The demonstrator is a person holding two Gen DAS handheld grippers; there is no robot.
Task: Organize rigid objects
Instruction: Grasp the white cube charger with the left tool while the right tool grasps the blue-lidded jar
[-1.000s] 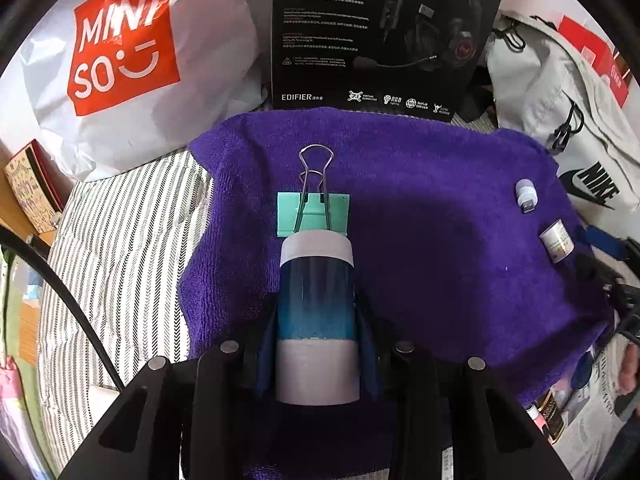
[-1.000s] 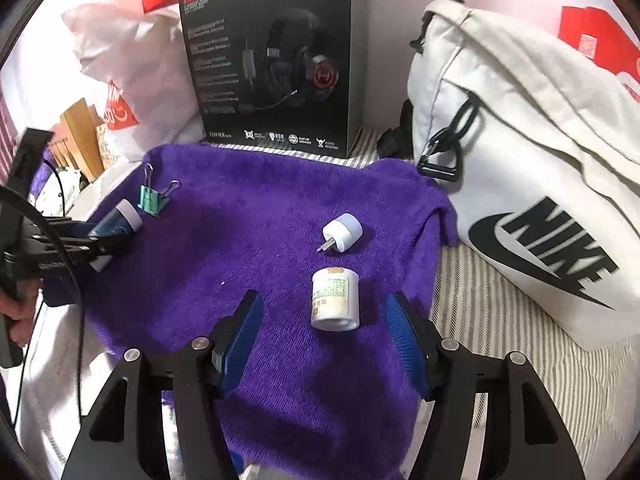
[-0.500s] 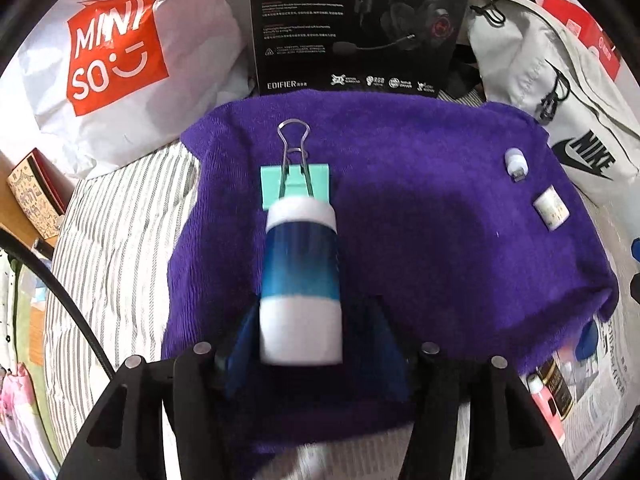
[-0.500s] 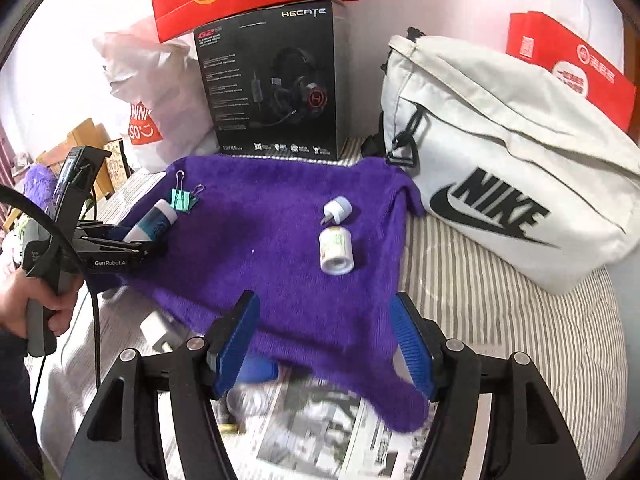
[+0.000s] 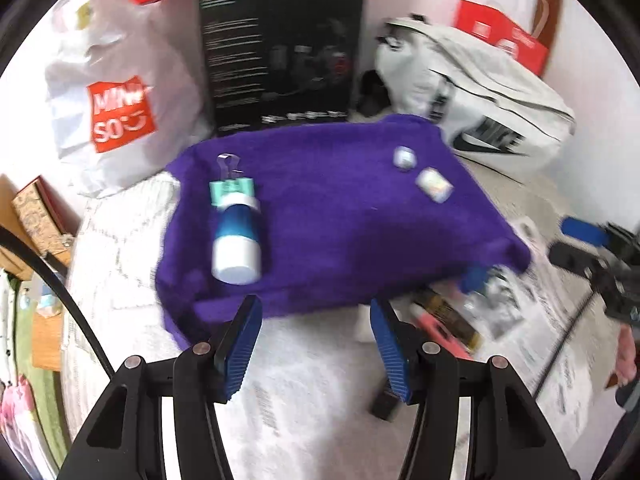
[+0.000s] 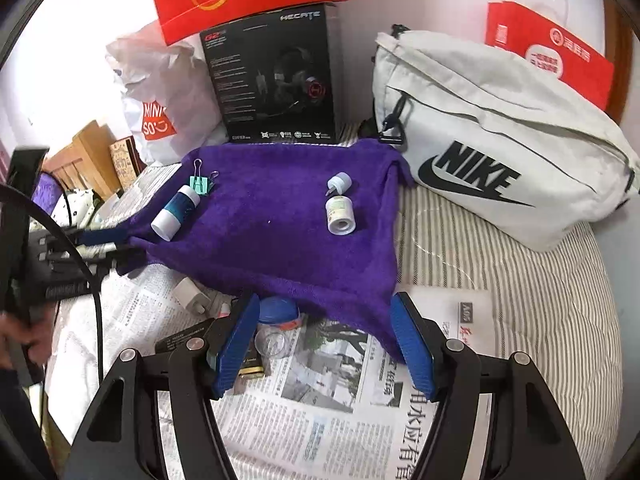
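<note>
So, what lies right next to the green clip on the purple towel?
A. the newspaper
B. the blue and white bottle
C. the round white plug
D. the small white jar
B: the blue and white bottle lies with its cap end against the green clip on the purple towel.

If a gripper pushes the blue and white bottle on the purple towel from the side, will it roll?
Probably. The blue and white bottle lies on its side and looks round, so it may roll. The soft purple towel could slow it, and the binder clip beside its cap may block it.
</note>
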